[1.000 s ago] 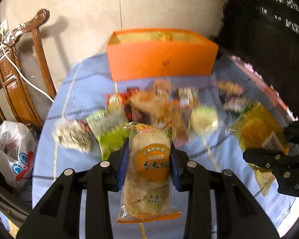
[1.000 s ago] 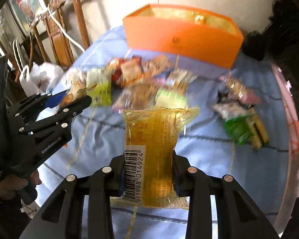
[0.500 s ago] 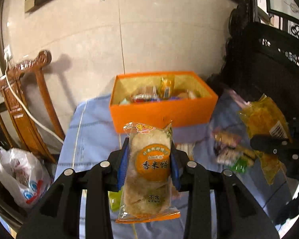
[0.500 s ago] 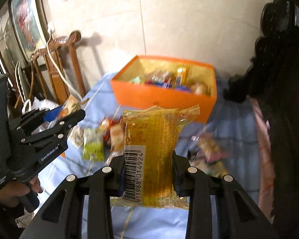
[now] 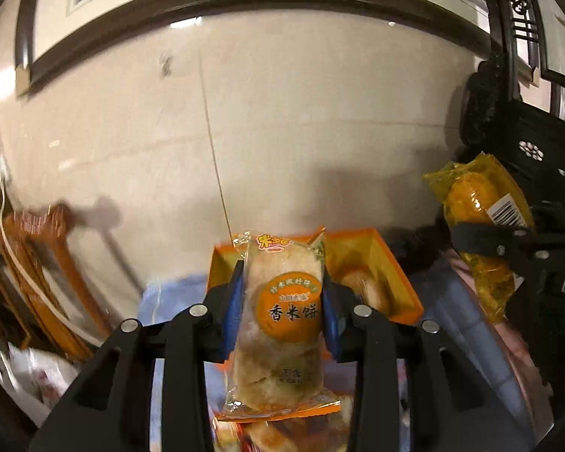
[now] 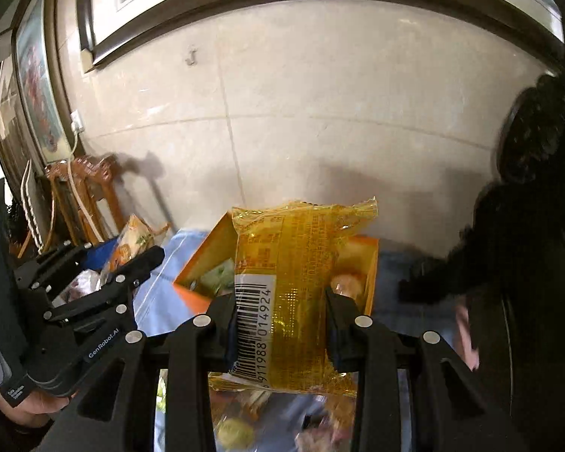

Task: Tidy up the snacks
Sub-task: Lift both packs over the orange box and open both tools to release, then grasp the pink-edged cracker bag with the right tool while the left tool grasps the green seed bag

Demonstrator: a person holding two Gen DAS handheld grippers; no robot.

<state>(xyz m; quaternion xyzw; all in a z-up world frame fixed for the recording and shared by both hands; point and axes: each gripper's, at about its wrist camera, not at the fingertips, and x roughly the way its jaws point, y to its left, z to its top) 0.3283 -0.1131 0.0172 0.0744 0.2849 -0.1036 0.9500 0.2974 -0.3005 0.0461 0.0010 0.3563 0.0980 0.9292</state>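
Note:
My left gripper [image 5: 282,293] is shut on a clear rice cracker packet [image 5: 280,324] with an orange round label, held upright above the table. Behind it stands the open orange box [image 5: 391,263] with snacks inside. My right gripper [image 6: 280,312] is shut on a yellow snack packet [image 6: 297,286] with a barcode, also raised in front of the orange box [image 6: 203,260]. The left wrist view shows the yellow packet [image 5: 478,222] in the right gripper at the right edge. The right wrist view shows the left gripper [image 6: 132,263] at the left with its packet [image 6: 133,237] partly hidden.
A blue cloth [image 5: 169,301] covers the table, with several loose snacks [image 6: 237,429] blurred below the grippers. A carved wooden chair [image 5: 41,271] and a white plastic bag [image 5: 37,376] stand at the left. Dark carved furniture [image 5: 527,143] stands at the right, a tiled wall behind.
Both grippers have risen and tilted up with their packets. The loose snacks have slid down out of view, and the orange box now sits low behind the packets.

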